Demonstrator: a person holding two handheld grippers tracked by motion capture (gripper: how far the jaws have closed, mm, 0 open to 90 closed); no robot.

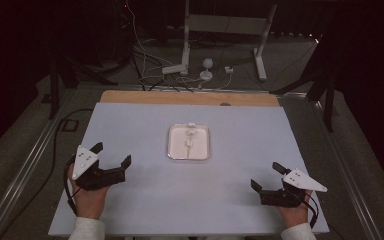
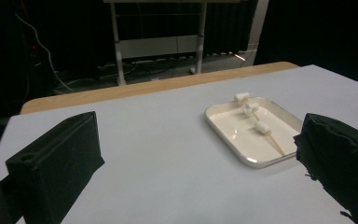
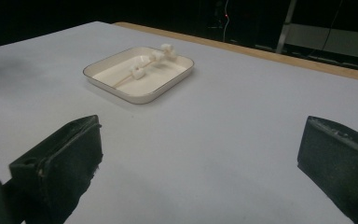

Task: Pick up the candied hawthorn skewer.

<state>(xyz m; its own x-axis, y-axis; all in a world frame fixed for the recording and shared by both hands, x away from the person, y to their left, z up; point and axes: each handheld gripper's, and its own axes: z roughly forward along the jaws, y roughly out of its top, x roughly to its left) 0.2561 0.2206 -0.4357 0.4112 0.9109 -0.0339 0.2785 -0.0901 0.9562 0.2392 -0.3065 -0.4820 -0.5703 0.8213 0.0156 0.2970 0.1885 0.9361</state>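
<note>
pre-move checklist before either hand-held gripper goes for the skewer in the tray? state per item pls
1. Left hand-held gripper open with nothing between its jaws: ok.
2. Right hand-held gripper open with nothing between its jaws: ok.
3. Shallow white rectangular tray flat on the pale grey table top, apart from both grippers: ok.
4. Thin wooden skewer lying inside the tray with small white marshmallow pieces on it: ok.
5. One white piece sits at the tray's far rim; on or off the skewer: cannot tell.
6. Bare table between each gripper and the tray: ok.
</note>
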